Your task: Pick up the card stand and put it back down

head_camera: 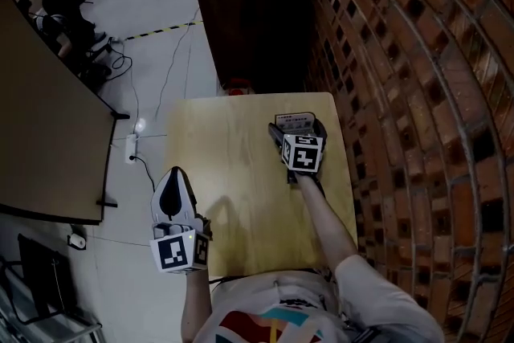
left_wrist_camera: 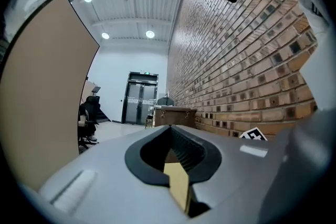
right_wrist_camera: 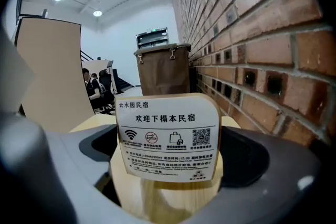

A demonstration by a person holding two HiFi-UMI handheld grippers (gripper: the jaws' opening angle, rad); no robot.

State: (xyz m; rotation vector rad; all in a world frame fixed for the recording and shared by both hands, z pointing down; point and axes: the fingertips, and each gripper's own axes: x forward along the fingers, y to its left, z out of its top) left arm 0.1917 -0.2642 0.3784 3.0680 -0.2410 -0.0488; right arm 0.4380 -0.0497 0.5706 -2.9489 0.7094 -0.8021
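The card stand [head_camera: 294, 122] is a white printed card with icons and a QR code, at the far right of the small wooden table [head_camera: 225, 173]. My right gripper [head_camera: 297, 127] has it between its jaws, which sit against the card's two side edges. In the right gripper view the card stand [right_wrist_camera: 168, 136] fills the gap of the right gripper [right_wrist_camera: 168, 140]; whether it is off the wood I cannot tell. My left gripper [head_camera: 173, 173] is at the table's left edge, shut and empty, its tips meeting in the left gripper view [left_wrist_camera: 169, 128].
A brick wall [head_camera: 401, 92] runs along the table's right side. A dark brown cabinet [head_camera: 249, 12] stands beyond the far edge. At the left are a tan partition panel [head_camera: 40, 132] and cables with a power strip [head_camera: 132, 144] on the floor.
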